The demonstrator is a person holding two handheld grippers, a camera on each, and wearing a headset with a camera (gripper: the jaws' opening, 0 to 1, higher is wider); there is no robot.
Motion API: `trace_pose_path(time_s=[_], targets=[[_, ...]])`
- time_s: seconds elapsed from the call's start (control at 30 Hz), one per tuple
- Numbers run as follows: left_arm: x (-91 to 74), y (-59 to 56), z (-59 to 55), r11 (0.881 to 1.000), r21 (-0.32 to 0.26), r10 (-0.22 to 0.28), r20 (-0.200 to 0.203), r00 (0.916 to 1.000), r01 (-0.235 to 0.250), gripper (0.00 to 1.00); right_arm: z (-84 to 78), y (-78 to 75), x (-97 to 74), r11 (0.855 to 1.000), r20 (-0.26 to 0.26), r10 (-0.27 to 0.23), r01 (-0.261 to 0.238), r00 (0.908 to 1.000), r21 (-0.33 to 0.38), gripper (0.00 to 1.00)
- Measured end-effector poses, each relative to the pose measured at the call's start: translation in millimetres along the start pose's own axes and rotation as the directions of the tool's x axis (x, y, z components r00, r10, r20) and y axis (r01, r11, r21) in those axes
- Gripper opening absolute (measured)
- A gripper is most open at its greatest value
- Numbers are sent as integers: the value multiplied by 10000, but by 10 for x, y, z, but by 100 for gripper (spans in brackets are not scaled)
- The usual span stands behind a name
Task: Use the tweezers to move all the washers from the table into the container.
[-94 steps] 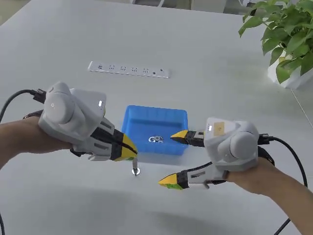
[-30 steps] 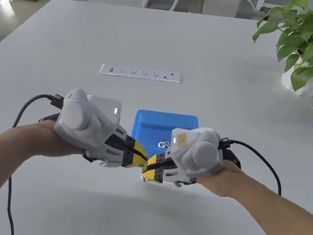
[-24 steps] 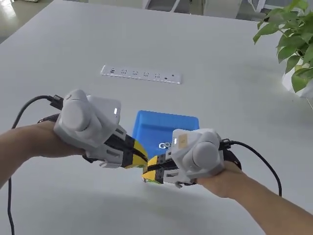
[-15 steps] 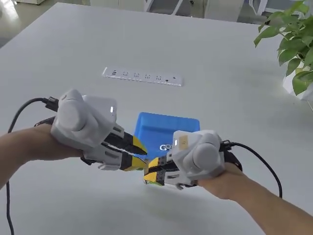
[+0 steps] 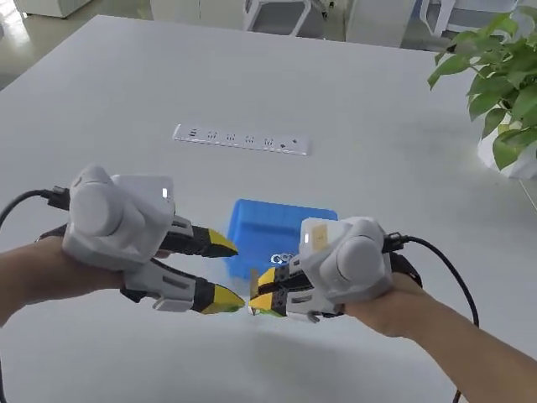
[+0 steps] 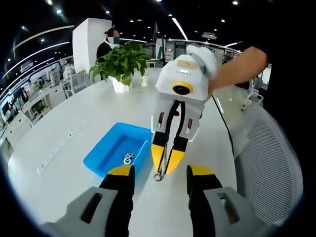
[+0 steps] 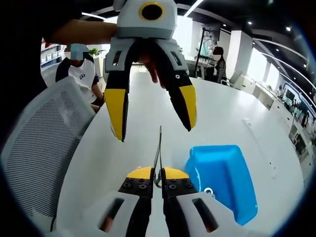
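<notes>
One washer (image 6: 158, 177) at tweezers (image 7: 158, 148) tip | right gripper (image 7: 152, 173) jaws clamp tweezers | left gripper (image 5: 228, 273) wide

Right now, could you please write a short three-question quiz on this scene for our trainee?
1. True or false: the left tongs are shut on the tweezers.
2. What colour is the container? A red, B blue, C green.
3. In the head view, what long white thing lies on the table beyond the container?

Key
1. False: they stand open, and the right tongs hold the tweezers.
2. B.
3. The power strip.
</notes>
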State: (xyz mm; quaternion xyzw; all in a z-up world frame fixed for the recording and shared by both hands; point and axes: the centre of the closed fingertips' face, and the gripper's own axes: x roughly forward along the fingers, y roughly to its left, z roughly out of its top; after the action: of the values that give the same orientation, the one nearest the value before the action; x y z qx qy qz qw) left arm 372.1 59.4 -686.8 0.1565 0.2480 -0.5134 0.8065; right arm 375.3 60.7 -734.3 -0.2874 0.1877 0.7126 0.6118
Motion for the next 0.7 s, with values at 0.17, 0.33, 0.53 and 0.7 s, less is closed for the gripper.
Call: trace_pose_path(time_s=[0.17,0.33,0.53,0.7], targets=[[-54,-6,47,9991,-341,261,387,9989,-248,56,130,-57,-110,9999,174,-83,85,9998,-108,6],[-78,-26,62,9987,-413,327,491,9983,-307,64,245,-130,-205,9991,168,-224,230,9996,-351,6],[-106,-8,104,9968,-575,602,657,9960,-564,77,343,-229,-293,9985,245,-347,357,9991,-423,6],[-138,13,147,9942,-795,797,846,9932,-730,86,416,-354,-367,9979,410,-468,486,9981,-426,6]])
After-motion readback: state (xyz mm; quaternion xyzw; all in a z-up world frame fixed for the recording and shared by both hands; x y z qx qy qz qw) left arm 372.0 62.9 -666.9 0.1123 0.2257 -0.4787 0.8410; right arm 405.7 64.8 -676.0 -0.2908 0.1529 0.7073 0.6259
